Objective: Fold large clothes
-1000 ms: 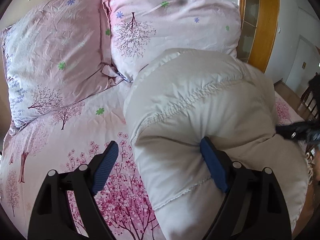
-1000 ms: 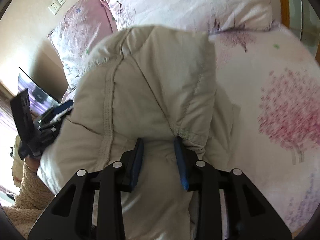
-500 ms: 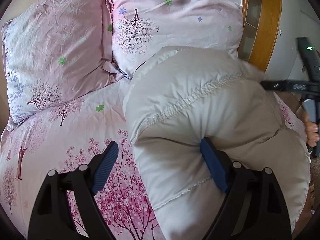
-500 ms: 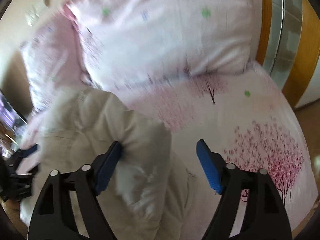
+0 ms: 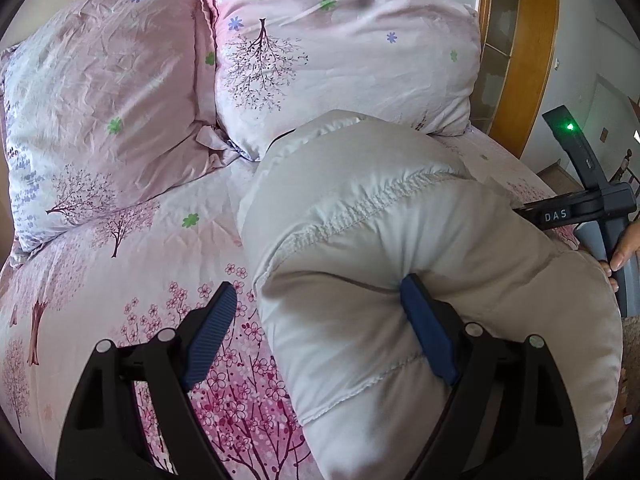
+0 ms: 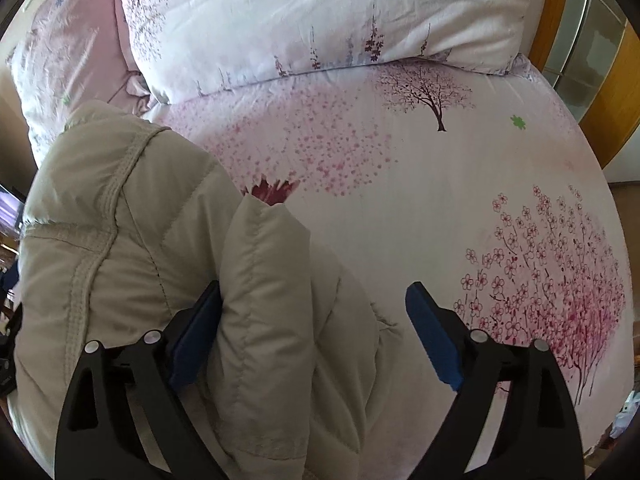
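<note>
Beige puffy jacket (image 6: 168, 280) bulges left of your right gripper (image 6: 316, 336), jaws opening, unpressed; left gripper (image 5: 320, 332) gapes.

Soft daylight is filling both fisheye views, washing out the pale floral pillowcase (image 6: 320, 12) in the right wrist view. The puffy beige quilted jacket (image 5: 400, 240) is casting gentle shadows on the pink blossom-print bedsheet (image 5: 132, 264). Edges are bending and darkening into black corners; focus is staying sharp.
</note>
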A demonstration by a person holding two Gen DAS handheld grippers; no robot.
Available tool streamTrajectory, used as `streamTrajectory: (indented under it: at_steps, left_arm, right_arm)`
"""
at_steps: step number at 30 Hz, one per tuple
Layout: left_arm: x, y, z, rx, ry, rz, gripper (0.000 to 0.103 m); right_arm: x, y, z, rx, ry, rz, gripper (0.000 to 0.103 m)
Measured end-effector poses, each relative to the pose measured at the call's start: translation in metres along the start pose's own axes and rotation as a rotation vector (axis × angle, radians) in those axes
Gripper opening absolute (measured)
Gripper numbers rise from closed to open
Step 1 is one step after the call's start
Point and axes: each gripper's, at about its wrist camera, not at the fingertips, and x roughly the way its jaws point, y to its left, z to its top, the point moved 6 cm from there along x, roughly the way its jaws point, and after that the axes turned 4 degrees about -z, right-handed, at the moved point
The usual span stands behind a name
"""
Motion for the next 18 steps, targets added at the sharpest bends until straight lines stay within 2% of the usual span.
streamTrajectory:
  at_steps: [3,5,7,10,12,15,18]
  left_arm:
    - [0.000,0.001,-0.001,-0.001,-0.003,0.001,0.085]
    - [-0.001,0.001,-0.001,0.014,-0.001,0.006,0.085]
    - [-0.002,0.002,-0.001,0.021,0.002,0.007,0.085]
    - [-0.002,0.003,-0.002,0.021,0.002,0.002,0.085]
    - [-0.003,0.004,-0.002,0.018,-0.001,0.000,0.085]
    - [-0.003,0.004,-0.003,0.012,-0.004,-0.003,0.085]
    - [-0.004,0.005,-0.005,0.006,-0.007,-0.007,0.085]
  right_arm:
    - [-0.014,-0.001,0.001,-0.009,-0.044,-0.013,0.093]
    - [-0.032,-0.001,0.001,-0.009,-0.091,-0.013,0.082]
    - [-0.059,-0.002,-0.007,0.017,-0.147,0.042,0.065]
    - [-0.094,0.003,-0.031,0.035,-0.219,0.151,0.054]
    - [-0.105,0.009,-0.048,0.037,-0.230,0.217,0.047]
    - [-0.103,0.020,-0.072,0.044,-0.211,0.276,0.044]
    - [-0.093,0.024,-0.086,0.047,-0.205,0.265,0.044]
